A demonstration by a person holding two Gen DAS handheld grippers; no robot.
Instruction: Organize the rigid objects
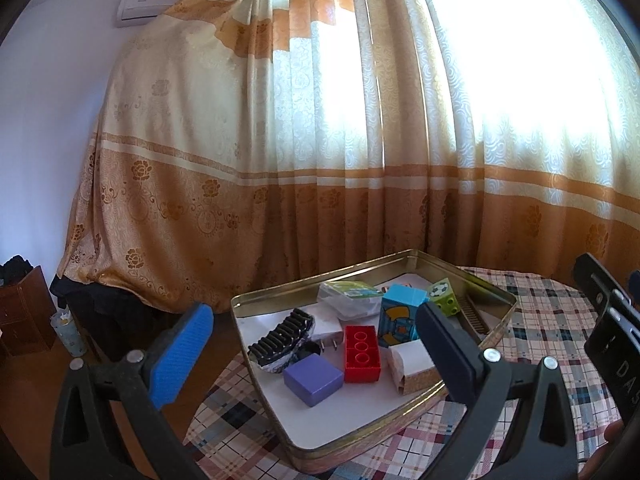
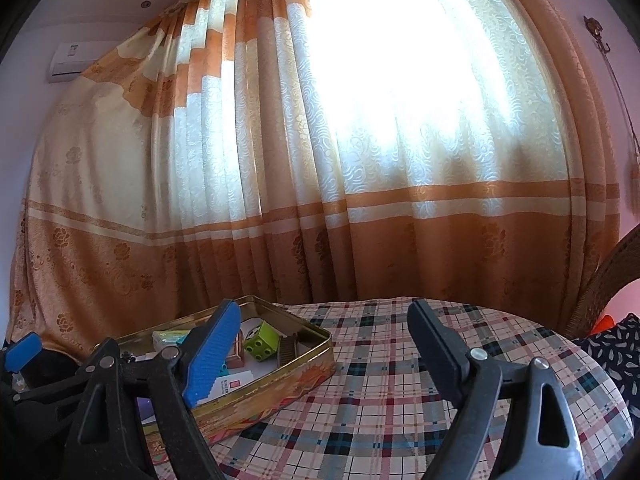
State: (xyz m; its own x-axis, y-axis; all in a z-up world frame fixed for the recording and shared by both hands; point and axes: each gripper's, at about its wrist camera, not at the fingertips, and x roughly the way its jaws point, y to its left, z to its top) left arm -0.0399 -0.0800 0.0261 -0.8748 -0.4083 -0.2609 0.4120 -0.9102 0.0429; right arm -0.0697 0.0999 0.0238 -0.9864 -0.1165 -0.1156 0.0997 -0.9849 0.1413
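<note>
A gold tin tray (image 1: 404, 258) sits on the plaid table and holds several rigid pieces. Among them are a purple block (image 1: 313, 379), a red stud brick (image 1: 361, 354), a tall blue brick (image 1: 400, 316), a green football cube (image 1: 444, 295), a white cork-edged box (image 1: 412, 366), a black ribbed brush (image 1: 280, 338) and a white plug (image 1: 326, 332). My left gripper (image 1: 312, 312) hovers open over the tray's near half, holding nothing. My right gripper (image 2: 324, 308) stands open above bare cloth, just right of the tray (image 2: 316, 356); the green cube (image 2: 262, 340) shows past its blue pad.
A plaid cloth (image 2: 400, 380) covers the round table. A long orange and cream curtain (image 2: 320, 200) hangs right behind it. A wicker chair (image 2: 608, 276) and a dark cushion (image 2: 616, 352) stand at the right. A wooden cabinet (image 1: 24, 308) and a cup (image 1: 68, 332) are down on the left.
</note>
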